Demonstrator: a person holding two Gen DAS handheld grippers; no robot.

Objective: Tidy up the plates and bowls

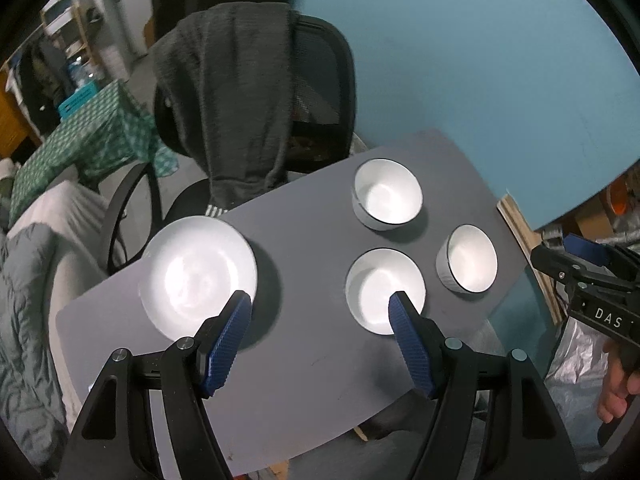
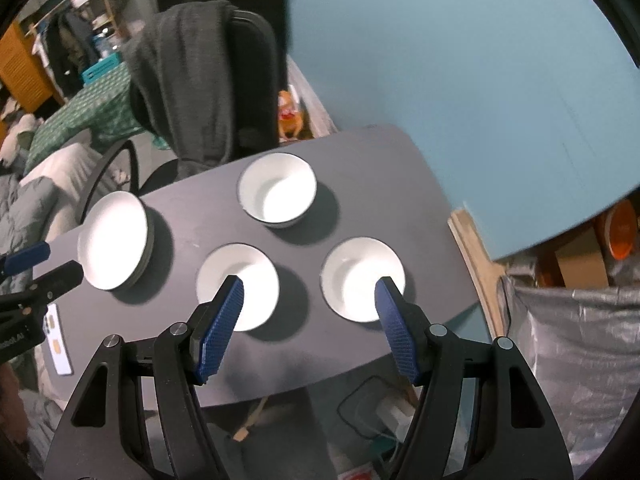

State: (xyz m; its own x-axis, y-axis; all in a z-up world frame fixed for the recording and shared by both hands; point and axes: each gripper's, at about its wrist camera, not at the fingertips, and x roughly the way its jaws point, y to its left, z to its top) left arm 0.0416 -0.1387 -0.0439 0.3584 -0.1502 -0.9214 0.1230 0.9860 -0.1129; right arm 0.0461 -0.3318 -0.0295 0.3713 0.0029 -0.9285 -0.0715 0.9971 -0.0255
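Left claw [image 1: 320, 308]: released, jaws spread wide, nothing between them; hangs above the desk [image 1: 304, 360] between the plate stack and the near bowl.
Right claw [image 2: 310, 294]: released, empty; hangs over the gap between the near bowl and the right bowl.
Plate stack [image 1: 198, 276]: on the desk's left end, well left of the near bowl; looks like more than one plate, count unclear.
Near bowl [image 1: 380, 284]: landmark, middle front of the desk.
Far bowl [image 1: 387, 194]: behind the near bowl, apart from it.
Right bowl [image 1: 468, 258]: just right of the near bowl, not touching.
Step (judged): nothing gripped yet; nest the three bowls into one pile.
Method: take a bowl by its rim wall, one pad inside and one outside; lift clear before crossing; lower centred into the near bowl.
Risk: glazed rims may slip; plate stack overhangs the desk edge slightly.
Hidden: white glare hides bowl interiors; desk front edge covered by claw bodies; phone-like object [image 2: 60, 334] left of the near bowl partly cut off.
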